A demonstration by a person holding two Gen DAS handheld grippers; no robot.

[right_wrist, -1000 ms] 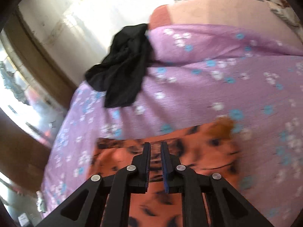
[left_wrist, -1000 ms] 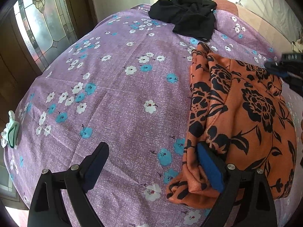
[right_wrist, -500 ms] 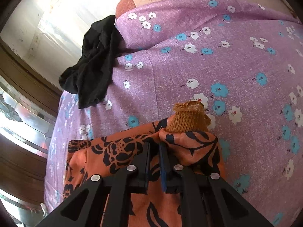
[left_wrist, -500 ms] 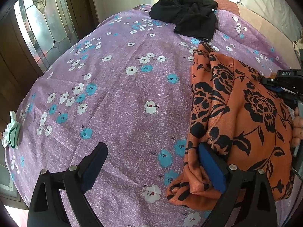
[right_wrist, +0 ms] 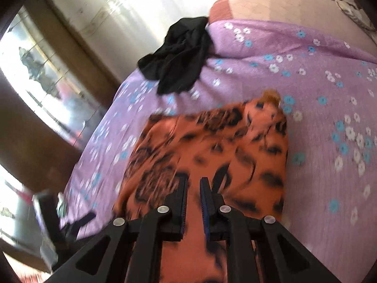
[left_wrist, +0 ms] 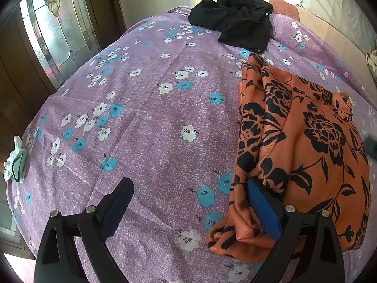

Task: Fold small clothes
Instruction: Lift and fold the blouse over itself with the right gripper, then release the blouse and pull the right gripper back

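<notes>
An orange garment with black flowers (left_wrist: 306, 146) lies folded on the purple flowered bedspread (left_wrist: 153, 122); it also shows in the right wrist view (right_wrist: 212, 146). My left gripper (left_wrist: 188, 202) is open, low over the bed, its right finger (left_wrist: 261, 207) against the garment's near left edge. My right gripper (right_wrist: 193, 184) hovers above the garment with its jaws nearly closed and nothing between them; the view is blurred by motion.
A crumpled black garment (left_wrist: 235, 18) lies at the far end of the bed and shows in the right wrist view (right_wrist: 179, 56). A small mint-green item (left_wrist: 15, 160) sits at the left bed edge. A wooden door with leaded glass (left_wrist: 54, 28) stands left.
My right gripper has let go of the garment's corner and pulled back and up. The garment now lies flat. My left gripper has stayed in place.
</notes>
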